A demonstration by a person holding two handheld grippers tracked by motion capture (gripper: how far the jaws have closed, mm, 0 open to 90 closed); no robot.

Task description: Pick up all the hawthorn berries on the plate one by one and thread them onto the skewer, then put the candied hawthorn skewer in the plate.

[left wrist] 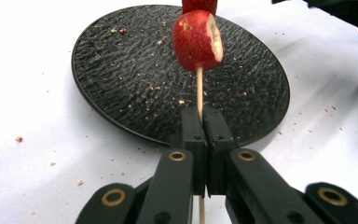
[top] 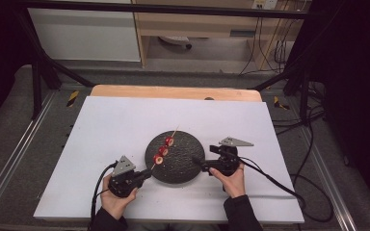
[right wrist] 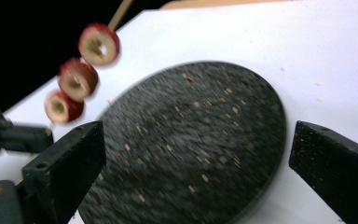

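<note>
My left gripper point(left wrist: 200, 122) is clamped tight on the bare end of the wooden skewer point(left wrist: 199, 91), holding it slanted above the near-left part of the black plate point(top: 185, 168) with three red fruit pieces point(top: 164, 150) threaded on it. My right gripper point(top: 197, 161) sits at the plate's right edge, jaws spread wide with nothing between them.

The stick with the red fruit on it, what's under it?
Under the skewer, held up by the left gripper, sits a round black plate sprinkled with crumbs, on the white table. The table beneath the plate is covered.
</note>
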